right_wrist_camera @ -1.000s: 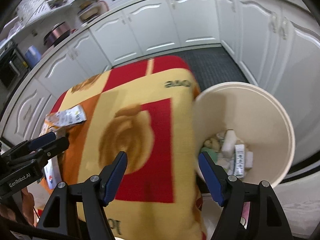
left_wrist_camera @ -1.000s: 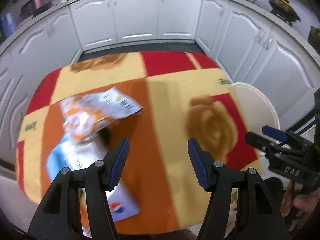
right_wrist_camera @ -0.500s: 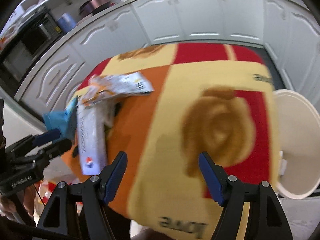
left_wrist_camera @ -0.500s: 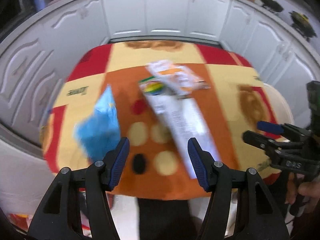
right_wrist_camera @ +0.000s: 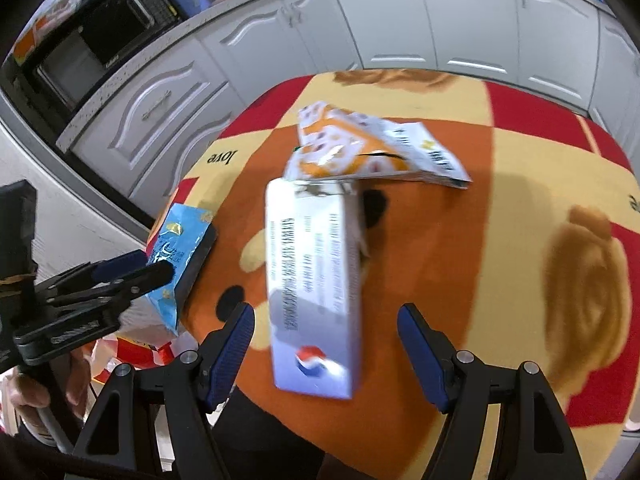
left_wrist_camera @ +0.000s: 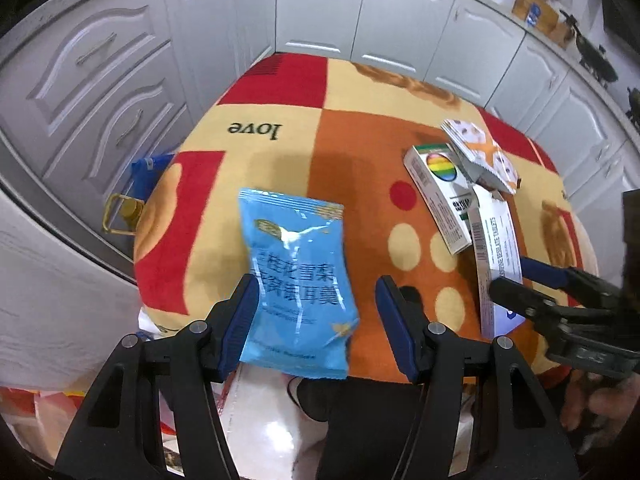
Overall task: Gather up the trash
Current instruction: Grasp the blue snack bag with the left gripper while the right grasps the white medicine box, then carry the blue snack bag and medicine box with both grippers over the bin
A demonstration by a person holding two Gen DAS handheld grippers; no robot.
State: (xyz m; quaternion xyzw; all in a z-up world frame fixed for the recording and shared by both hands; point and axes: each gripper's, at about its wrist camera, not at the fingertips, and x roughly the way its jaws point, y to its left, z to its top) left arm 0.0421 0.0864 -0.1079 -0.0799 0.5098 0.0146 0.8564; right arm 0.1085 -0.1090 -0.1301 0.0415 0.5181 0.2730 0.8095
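Tablecloth: blue packet btwn left gripper fingers, untouched.

The bag is bright blue, the long box is white, and the tabletop has red, orange and yellow squares

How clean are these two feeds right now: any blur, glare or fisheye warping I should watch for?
Left wrist view: blue snack bag fairly sharp, with a white glare streak near its top; cabinets bow strongly at the edges. Right wrist view: white box is motion-smeared, its print unreadable; the orange wrapper is softer too.
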